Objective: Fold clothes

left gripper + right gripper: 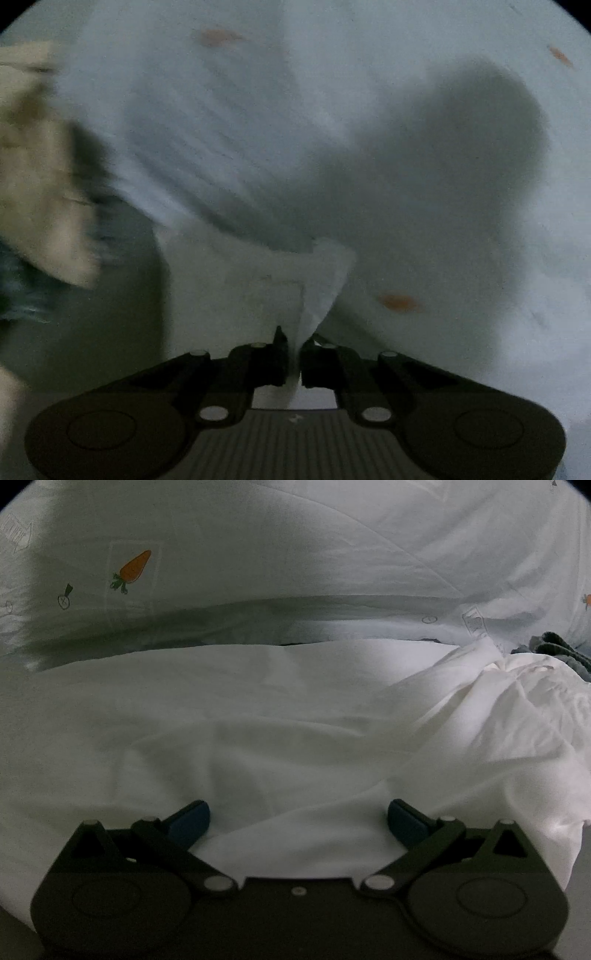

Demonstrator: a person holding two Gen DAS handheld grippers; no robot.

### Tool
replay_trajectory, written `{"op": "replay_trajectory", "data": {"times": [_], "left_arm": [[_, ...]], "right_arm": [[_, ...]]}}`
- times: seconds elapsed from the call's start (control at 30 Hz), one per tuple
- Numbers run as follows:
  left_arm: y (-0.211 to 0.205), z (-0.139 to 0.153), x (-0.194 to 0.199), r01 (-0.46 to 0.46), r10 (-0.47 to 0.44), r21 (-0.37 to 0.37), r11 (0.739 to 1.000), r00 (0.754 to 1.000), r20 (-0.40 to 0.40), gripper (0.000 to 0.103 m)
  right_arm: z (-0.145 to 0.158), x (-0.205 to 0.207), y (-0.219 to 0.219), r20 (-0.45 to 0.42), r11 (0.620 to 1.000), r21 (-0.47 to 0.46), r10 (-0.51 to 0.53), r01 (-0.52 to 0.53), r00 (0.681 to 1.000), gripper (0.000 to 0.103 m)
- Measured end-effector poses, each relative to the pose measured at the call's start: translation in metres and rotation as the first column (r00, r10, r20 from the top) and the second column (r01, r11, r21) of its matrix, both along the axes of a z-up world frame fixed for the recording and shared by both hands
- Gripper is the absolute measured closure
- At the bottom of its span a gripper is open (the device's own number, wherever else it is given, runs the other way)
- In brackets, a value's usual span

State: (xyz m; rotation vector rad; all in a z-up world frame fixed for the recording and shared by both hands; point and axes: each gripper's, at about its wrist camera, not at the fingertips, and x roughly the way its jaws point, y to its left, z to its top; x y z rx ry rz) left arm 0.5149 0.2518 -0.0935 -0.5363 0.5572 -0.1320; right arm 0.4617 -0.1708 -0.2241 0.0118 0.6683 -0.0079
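Observation:
My left gripper (294, 360) is shut on a thin edge of a white garment (240, 166), which hangs from the jaws and spreads up and left, blurred by motion. In the right wrist view the white garment (258, 709) lies spread and wrinkled on the bed, bunched at the right (517, 701). My right gripper (297, 823) is open, its blue-padded fingers (190, 823) resting wide apart on the garment's near edge, with cloth between them but not pinched.
A pale bed sheet printed with orange carrots (135, 568) lies beyond the garment and also shows in the left wrist view (461, 258). A beige cloth (33, 166) is at the left. A dark grey-blue item (557, 648) sits at the far right.

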Motion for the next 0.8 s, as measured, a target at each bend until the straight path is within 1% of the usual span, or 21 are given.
{"op": "replay_trajectory", "data": {"times": [0.07,0.13,0.2,0.23,0.27,0.3,0.33,0.37,0.4,0.43,0.47,0.5,0.53,0.57,0.6,0.63,0.67,0.7,0.73,0.77,0.8], "left_arm": [[-0.035,-0.003,0.005,0.136,-0.133,0.056,0.989,0.99,-0.048,0.095],[-0.069,-0.018,0.008,0.274,-0.254,0.136,0.952,0.956,-0.145,0.094],[-0.085,-0.049,0.009,0.331,-0.296,0.119,0.936,0.924,-0.242,0.086],[-0.084,-0.064,0.008,0.321,-0.288,0.079,0.944,0.916,-0.28,0.082],[-0.081,-0.078,0.006,0.298,-0.273,0.031,0.954,0.909,-0.316,0.082],[-0.074,-0.084,0.002,0.272,-0.265,-0.023,0.962,0.91,-0.317,0.082],[-0.063,-0.084,-0.001,0.246,-0.261,-0.088,0.965,0.919,-0.295,0.079],[-0.052,-0.082,-0.004,0.238,-0.276,-0.162,0.958,0.92,-0.279,0.076],[-0.045,-0.077,-0.007,0.249,-0.299,-0.206,0.946,0.917,-0.265,0.075],[-0.039,-0.072,-0.011,0.264,-0.322,-0.239,0.935,0.913,-0.25,0.071],[-0.034,-0.063,-0.014,0.272,-0.324,-0.236,0.933,0.919,-0.225,0.066],[-0.029,-0.054,-0.017,0.276,-0.32,-0.22,0.936,0.927,-0.198,0.063],[-0.025,-0.044,-0.02,0.28,-0.316,-0.204,0.938,0.933,-0.17,0.056],[-0.02,-0.038,-0.021,0.242,-0.268,-0.165,0.956,0.95,-0.16,0.053],[-0.015,-0.032,-0.022,0.187,-0.204,-0.118,0.975,0.967,-0.152,0.052],[-0.011,-0.027,-0.022,0.13,-0.139,-0.072,0.989,0.98,-0.141,0.05],[-0.007,-0.028,-0.021,0.083,-0.085,-0.024,0.996,0.984,-0.158,0.05],[-0.005,-0.031,-0.019,0.04,-0.035,0.024,0.999,0.983,-0.182,0.05],[-0.002,-0.037,-0.016,0.019,-0.007,0.052,0.998,0.976,-0.216,0.05],[0.0,-0.043,-0.014,0.006,0.013,0.073,0.997,0.967,-0.253,0.05],[0.002,-0.05,-0.013,-0.003,0.025,0.081,0.997,0.961,-0.276,0.05]], "right_arm": [[0.002,0.002,-0.001,-0.015,1.0,0.006,0.007,-0.006,1.0,0.0],[0.007,0.006,-0.006,-0.053,0.999,0.034,0.013,-0.011,0.999,0.0],[0.014,0.008,-0.018,-0.073,0.993,0.114,0.009,0.0,0.997,0.0],[0.018,0.009,-0.026,-0.079,0.985,0.172,0.005,0.009,0.997,0.0],[0.022,0.009,-0.035,-0.086,0.973,0.229,0.002,0.018,0.996,0.0],[0.025,0.009,-0.043,-0.095,0.96,0.278,0.005,0.022,0.995,0.002],[0.03,0.009,-0.051,-0.106,0.943,0.333,0.011,0.025,0.994,0.004],[0.034,0.009,-0.059,-0.117,0.922,0.387,0.018,0.029,0.993,0.005],[0.036,0.011,-0.063,-0.119,0.895,0.444,0.026,0.03,0.992,0.008],[0.038,0.012,-0.067,-0.121,0.865,0.5,0.035,0.03,0.992,0.012],[0.04,0.014,-0.071,-0.122,0.832,0.554,0.044,0.031,0.992,0.013],[0.043,0.015,-0.075,-0.122,0.796,0.605,0.054,0.032,0.991,0.015],[0.044,0.02,-0.071,-0.111,0.771,0.637,0.082,0.008,0.99,0.017],[0.045,0.025,-0.067,-0.098,0.744,0.668,0.109,-0.015,0.989,0.019],[0.046,0.029,-0.063,-0.085,0.715,0.698,0.136,-0.038,0.987,0.023],[0.042,0.036,-0.056,-0.074,0.672,0.739,0.16,-0.053,0.984,0.031],[0.037,0.041,-0.051,-0.074,0.639,0.767,0.183,-0.061,0.98,0.041],[0.03,0.048,-0.043,-0.092,0.608,0.792,0.215,-0.059,0.972,0.061],[0.022,0.055,-0.032,-0.123,0.599,0.799,0.249,-0.053,0.961,0.072],[0.014,0.062,-0.021,-0.154,0.591,0.806,0.283,-0.046,0.947,0.073],[0.009,0.067,-0.013,-0.17,0.606,0.794,0.294,-0.046,0.941,0.073]]}}
